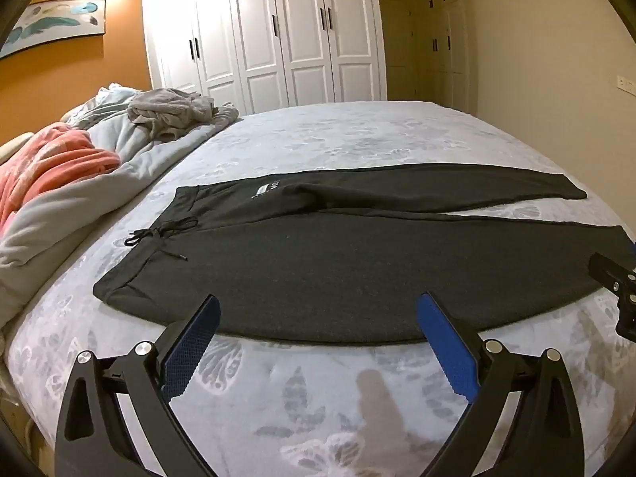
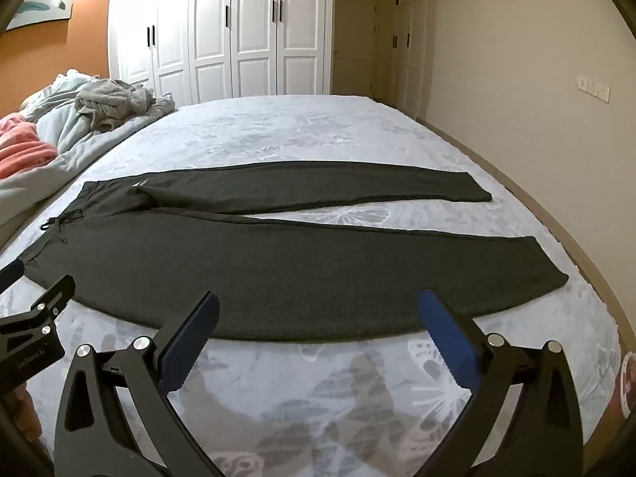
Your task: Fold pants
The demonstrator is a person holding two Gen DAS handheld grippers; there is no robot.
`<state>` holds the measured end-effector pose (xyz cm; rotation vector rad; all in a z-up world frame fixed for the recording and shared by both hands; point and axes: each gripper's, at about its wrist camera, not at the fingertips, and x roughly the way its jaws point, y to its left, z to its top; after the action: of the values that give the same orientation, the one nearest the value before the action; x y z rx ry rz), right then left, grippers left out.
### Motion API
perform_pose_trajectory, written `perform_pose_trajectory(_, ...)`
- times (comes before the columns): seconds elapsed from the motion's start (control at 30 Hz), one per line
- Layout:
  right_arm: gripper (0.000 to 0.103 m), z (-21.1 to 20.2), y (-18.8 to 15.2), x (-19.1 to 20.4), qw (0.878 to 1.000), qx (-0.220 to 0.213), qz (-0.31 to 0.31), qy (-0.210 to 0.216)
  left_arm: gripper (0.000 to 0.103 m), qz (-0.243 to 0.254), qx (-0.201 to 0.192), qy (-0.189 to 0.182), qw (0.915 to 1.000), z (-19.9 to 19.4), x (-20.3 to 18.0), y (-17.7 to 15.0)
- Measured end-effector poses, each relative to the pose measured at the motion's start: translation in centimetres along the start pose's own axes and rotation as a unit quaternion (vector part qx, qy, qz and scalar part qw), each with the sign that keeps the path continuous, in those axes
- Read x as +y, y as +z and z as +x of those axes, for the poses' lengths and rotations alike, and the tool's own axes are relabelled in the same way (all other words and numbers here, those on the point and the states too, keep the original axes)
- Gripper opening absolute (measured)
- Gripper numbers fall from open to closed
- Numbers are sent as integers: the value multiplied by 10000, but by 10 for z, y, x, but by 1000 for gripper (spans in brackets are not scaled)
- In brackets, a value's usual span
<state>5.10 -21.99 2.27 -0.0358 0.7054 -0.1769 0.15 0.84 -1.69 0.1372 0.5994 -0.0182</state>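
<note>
Both tongs, the left gripper and the right gripper, hover with fingers spread wide, pinching nothing. Just beyond their tips, dark pants lie flat on the bed, legs stretching rightward, waistband to the left. Farther left, crumpled bedding; beyond, a white wardrobe.

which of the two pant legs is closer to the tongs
The front pant leg, lying along the bed's near edge just beyond both tongs. The other pant leg lies behind it toward the wardrobe, a strip of bedsheet showing between them.
</note>
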Motion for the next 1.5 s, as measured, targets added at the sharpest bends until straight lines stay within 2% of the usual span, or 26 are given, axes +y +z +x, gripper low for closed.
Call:
perform_pose_trajectory(0.3, 98, -19, -17, -10, 9999, -133, -30, -72, 97, -58, 10, 21, 10000, -1, 5, 9)
perform_pose_trajectory(1.5, 98, -17, -19, -11, 9999, -107, 9, -90, 97, -8, 28, 104, 9999, 0, 3, 13)
